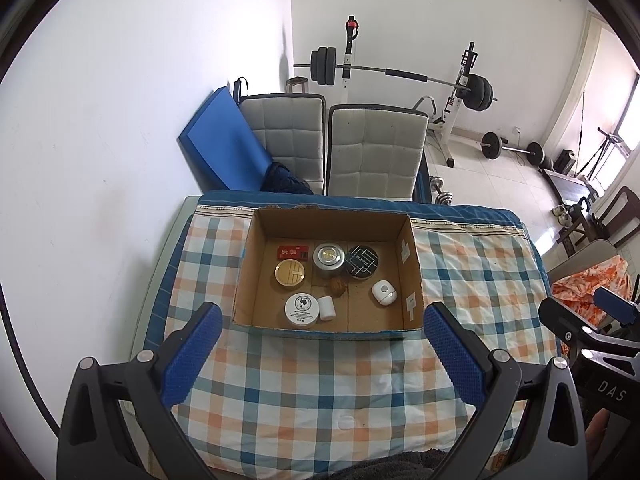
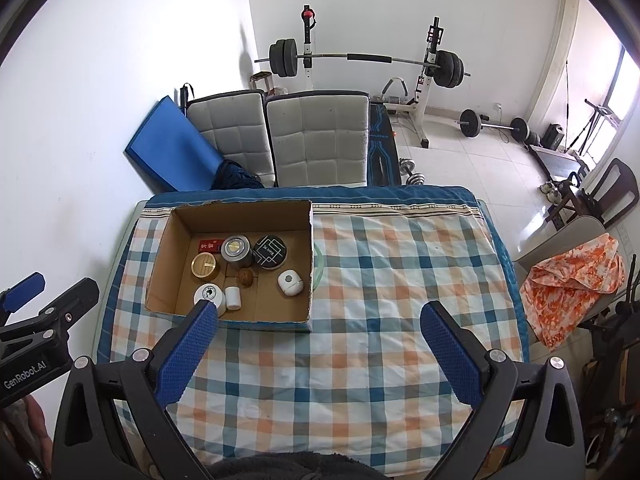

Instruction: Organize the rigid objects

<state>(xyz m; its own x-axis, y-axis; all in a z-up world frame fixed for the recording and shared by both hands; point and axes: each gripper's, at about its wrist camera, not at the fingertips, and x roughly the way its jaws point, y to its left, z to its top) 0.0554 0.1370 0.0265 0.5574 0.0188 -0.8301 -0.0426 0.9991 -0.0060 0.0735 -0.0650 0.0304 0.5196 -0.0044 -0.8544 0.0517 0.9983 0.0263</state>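
Box (image 1: 334, 228) sits far-centre on the desk (image 1: 320, 380), tins and jars inside (all upright); left tool (image 1: 323, 354) hangs wide open, empty. Right view: box far-left, right tool (image 2: 319, 354) equally spread, holding nothing.
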